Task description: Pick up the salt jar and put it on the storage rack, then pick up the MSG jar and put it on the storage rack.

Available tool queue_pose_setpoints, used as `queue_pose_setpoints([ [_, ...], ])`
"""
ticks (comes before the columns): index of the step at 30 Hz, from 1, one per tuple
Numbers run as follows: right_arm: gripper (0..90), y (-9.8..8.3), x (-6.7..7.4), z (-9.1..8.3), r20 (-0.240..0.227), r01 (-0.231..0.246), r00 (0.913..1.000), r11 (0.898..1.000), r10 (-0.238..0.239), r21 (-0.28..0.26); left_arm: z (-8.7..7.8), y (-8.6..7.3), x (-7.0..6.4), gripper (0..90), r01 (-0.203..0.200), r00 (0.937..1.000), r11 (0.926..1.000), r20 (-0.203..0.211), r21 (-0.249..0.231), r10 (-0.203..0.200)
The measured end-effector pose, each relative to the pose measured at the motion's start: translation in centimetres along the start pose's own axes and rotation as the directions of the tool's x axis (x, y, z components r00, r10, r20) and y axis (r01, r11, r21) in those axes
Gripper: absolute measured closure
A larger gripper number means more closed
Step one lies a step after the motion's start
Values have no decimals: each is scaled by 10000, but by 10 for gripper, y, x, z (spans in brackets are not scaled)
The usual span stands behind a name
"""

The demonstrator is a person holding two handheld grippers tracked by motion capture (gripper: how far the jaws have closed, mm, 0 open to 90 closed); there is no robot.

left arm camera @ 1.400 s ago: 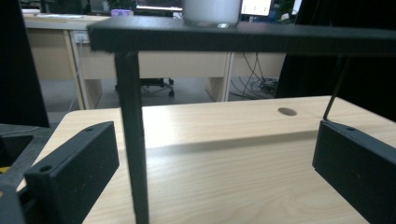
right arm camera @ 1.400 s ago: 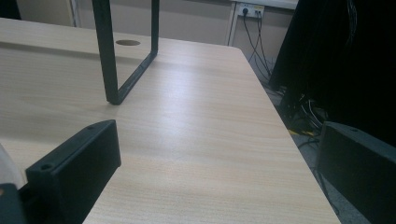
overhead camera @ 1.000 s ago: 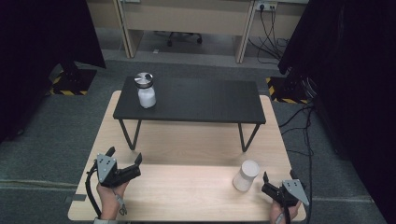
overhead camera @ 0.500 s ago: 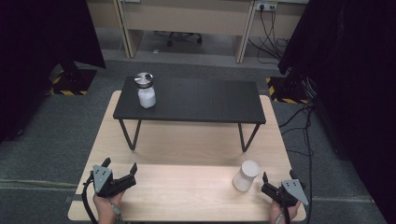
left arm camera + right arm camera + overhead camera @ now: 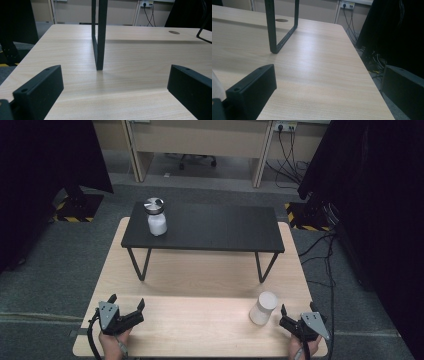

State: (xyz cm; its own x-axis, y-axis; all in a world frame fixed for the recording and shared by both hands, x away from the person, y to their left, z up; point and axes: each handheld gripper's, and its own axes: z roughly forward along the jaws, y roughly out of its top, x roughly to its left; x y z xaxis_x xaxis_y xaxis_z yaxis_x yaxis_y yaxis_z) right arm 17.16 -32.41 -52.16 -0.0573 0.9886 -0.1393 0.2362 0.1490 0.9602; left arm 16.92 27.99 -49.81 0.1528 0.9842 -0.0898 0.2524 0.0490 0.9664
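My left gripper [image 5: 127, 301] rests open near the front left of the light wooden table [image 5: 200, 270], nothing between its jaws. In the left gripper view the left gripper [image 5: 114, 68] faces the black leg [image 5: 99, 37] of a low black bench. My right gripper [image 5: 297, 307] is open at the front right, just right of a white cylinder [image 5: 263, 307] and apart from it. From the right gripper [image 5: 327, 67], a sliver of that cylinder [image 5: 215, 86] shows at the left edge. A white bottle with a metal lid [image 5: 156, 217] stands on the bench top [image 5: 215, 227], at its left end.
The bench's right leg [image 5: 273, 30] stands ahead of the right gripper. A cable hole [image 5: 174, 32] is set in the table beyond the bench. Cables [image 5: 320, 245] lie on the floor to the right, by dark curtains [image 5: 370, 195].
My left gripper has drawn back a little toward the table's near edge, still open. The right gripper and the cylinder have stayed put.
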Motion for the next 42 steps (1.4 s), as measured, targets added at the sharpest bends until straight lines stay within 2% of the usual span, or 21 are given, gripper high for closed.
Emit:
queue_pose_setpoints([
  [26,2,0,1,0,28,98,9999,9999,-98,27,2,-11,6,0,350,9992,9993,-184,153,-347],
  [38,2,1,2,0,39,126,9999,9999,-126,52,2,-11,5,0,169,9997,9997,-169,183,-166],
  [42,2,1,2,0,52,115,9999,9999,-116,51,1,-11,6,0,248,9996,9995,-173,202,-245],
])
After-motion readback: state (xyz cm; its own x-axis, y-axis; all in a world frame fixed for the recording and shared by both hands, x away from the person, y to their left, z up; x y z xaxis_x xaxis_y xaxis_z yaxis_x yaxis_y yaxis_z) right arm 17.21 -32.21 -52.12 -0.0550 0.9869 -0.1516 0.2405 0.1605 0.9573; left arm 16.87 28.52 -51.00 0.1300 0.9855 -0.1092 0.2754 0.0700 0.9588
